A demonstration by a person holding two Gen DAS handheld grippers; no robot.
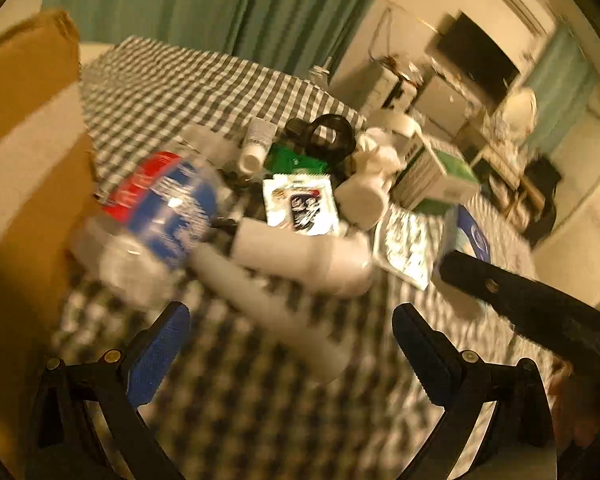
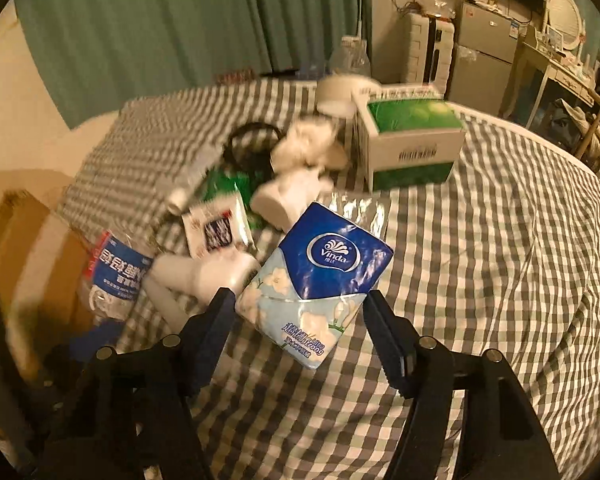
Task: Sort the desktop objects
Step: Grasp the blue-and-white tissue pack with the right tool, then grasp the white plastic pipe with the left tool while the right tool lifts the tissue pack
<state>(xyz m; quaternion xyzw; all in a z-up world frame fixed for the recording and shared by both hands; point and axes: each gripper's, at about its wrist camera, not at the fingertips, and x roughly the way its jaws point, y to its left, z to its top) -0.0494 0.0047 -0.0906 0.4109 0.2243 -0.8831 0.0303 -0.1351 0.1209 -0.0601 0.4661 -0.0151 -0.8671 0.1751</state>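
A pile of objects lies on a checked cloth (image 2: 480, 240). My right gripper (image 2: 300, 304) is shut on a blue Vinda tissue pack (image 2: 320, 272), a finger on each side. My left gripper (image 1: 290, 320) is open and empty, above white tubes (image 1: 300, 256) and right of a clear bottle with a blue and red label (image 1: 156, 220). The bottle also shows in the right wrist view (image 2: 112, 276). A white and black sachet (image 1: 300, 204) and white bottles (image 1: 360, 196) lie in the pile. The right gripper's finger (image 1: 500, 292) reaches in at the right of the left wrist view.
A green and white box (image 2: 408, 136) stands behind the pile. A black ring-shaped thing (image 1: 324, 136) and a green packet (image 1: 292, 160) lie at the back. A brown cardboard box (image 1: 24, 160) stands at the left edge. Curtains and furniture are behind.
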